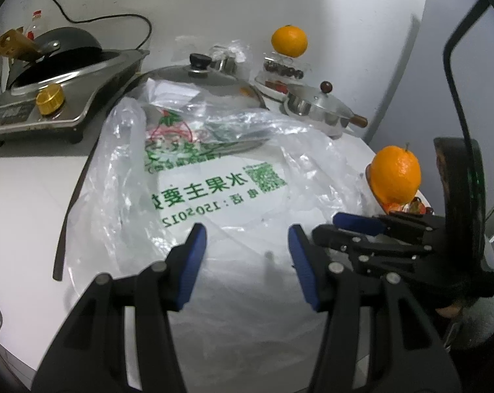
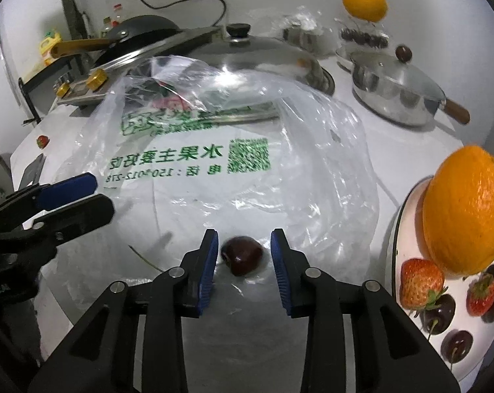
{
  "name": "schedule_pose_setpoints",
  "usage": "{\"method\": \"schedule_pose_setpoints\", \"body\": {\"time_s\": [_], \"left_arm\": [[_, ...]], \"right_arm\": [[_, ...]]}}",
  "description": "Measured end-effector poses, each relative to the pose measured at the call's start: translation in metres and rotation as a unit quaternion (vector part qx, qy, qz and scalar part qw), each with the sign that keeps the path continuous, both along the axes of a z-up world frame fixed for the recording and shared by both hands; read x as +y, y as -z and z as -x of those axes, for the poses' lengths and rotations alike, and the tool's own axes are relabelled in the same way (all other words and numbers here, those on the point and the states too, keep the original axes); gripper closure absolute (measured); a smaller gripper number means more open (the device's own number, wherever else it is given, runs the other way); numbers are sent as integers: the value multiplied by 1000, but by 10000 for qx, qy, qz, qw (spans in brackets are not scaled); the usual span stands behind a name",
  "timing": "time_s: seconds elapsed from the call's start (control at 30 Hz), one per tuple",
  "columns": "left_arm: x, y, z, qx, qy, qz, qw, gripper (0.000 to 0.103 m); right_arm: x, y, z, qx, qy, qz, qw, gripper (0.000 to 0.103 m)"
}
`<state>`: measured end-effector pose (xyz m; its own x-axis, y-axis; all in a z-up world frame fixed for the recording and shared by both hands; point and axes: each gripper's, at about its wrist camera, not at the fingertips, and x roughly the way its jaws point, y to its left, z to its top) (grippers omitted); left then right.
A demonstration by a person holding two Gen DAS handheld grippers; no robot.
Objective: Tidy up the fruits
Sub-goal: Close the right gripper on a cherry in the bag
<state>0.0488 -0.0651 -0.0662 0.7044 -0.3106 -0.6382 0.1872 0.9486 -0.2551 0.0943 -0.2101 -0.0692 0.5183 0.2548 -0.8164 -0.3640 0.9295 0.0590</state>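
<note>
1. Framing the dark cherry [image 2: 242,255] between its two blue pads, the right gripper [image 2: 244,268] is seen pointed steeply down at the plastic bag [image 2: 188,150]; the fruit lies dead ahead at twelve o'clock, just inside the fingertips.
2. Daylight is visible on both sides of the cherry: the left pad stands just beside it, the right pad a little further off. The jaws are judged parted, not pressing, so nothing is held yet.
3. No real long axis is offered by the cherry, being near round; its dimple is turned toward the left pad, and no stem can be made out on it.
4. The plate [image 2: 398,229] is found at about three o'clock from the right gripper, already loaded with an orange [image 2: 466,209], strawberries [image 2: 420,281] and more cherries. A second orange [image 2: 364,1] is perched on jars at about one o'clock, well apart.
5. The left gripper [image 1: 247,255] is shown over a bare stretch of the bag, jaws apart and empty; in the right wrist view it sits at about nine o'clock, well off the cherry.
6. The right hand is plainly the nearer one. The coming move is judged a simple squeeze, then a carry toward three o'clock; a slip on the slick film is the risk.
</note>
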Motion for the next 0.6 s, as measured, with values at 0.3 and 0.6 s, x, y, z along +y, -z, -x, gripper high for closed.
{"method": "schedule_pose_setpoints", "body": {"time_s": [0.3,0.6], "left_arm": [[-8,2,0,37,69,-115,9999,49],[-23,0,-3,18,192,-263,9995,49]], "right_arm": [[3,4,3,31,-134,-23,9999,66],[-8,-23,8,-401,-99,-201,9989,73]]}}
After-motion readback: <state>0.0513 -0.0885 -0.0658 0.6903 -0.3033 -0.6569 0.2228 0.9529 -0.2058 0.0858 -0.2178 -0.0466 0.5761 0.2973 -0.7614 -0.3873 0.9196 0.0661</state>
